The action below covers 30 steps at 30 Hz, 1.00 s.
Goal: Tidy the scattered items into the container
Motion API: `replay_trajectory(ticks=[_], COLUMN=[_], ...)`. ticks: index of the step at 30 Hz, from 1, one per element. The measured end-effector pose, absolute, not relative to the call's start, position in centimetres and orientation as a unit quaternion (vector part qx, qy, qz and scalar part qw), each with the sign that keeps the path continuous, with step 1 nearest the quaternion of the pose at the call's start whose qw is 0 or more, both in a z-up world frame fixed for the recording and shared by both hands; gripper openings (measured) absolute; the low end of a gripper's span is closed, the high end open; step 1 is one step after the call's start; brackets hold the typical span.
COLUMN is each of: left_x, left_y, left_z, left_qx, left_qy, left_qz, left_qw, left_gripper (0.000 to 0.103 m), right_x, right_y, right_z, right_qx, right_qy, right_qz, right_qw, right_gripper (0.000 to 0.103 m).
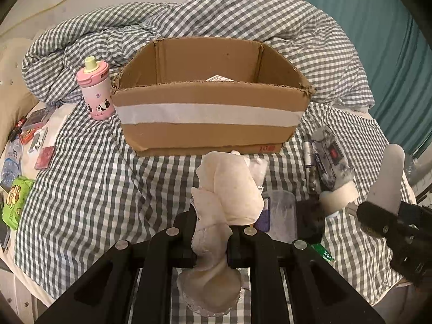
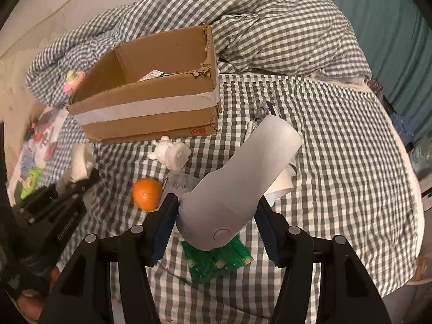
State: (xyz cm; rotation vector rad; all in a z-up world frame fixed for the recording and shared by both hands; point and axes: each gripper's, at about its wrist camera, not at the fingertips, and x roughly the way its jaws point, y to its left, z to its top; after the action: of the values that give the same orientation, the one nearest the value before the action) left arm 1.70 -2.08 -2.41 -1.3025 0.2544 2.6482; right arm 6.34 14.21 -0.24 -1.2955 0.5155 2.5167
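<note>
An open cardboard box (image 1: 208, 113) with a white tape band stands on the checked bed; it also shows in the right wrist view (image 2: 151, 108). My left gripper (image 1: 211, 245) is shut on a cream cloth (image 1: 229, 189) and holds it in front of the box. My right gripper (image 2: 216, 221) is shut on a grey controller (image 2: 237, 183) and holds it above the bed, right of the box. An orange (image 2: 147, 194), a white toy figure (image 2: 172, 152) and a green packet (image 2: 218, 259) lie on the bed below.
A pink bottle (image 1: 95, 93) stands left of the box. Small packets and cards (image 1: 32, 140) lie at the far left with a green snack bag (image 1: 14, 202). A patterned case (image 1: 330, 159) lies right of the box. A rumpled duvet (image 1: 243, 19) is behind.
</note>
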Motion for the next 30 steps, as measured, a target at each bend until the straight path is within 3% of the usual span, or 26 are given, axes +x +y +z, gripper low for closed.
replay_trajectory(ticks=[18,25,30], left_x=[-4.0,-8.9,-13.6], left_y=[-1.4,-0.3,0.4], left_z=[1.5,5.6,5.7], left_qx=[-0.410,-0.374,-0.381], left_qy=[0.091,0.082,0.068], left_qz=[0.904,0.921,0.920], left_qw=[0.084,0.076,0.068], left_gripper=[0.014,0.014,0.014], right_x=[0.5,-4.9,-8.9], right_y=[15.3,16.5,18.2], right_z=[4.7,7.3,6.3], right_qx=[-0.408,-0.386,-0.396], right_qy=[0.123,0.114,0.122], right_qz=[0.894,0.906,0.901], right_qw=[0.141,0.131,0.127], right_gripper=[0.057,0.057,0.057])
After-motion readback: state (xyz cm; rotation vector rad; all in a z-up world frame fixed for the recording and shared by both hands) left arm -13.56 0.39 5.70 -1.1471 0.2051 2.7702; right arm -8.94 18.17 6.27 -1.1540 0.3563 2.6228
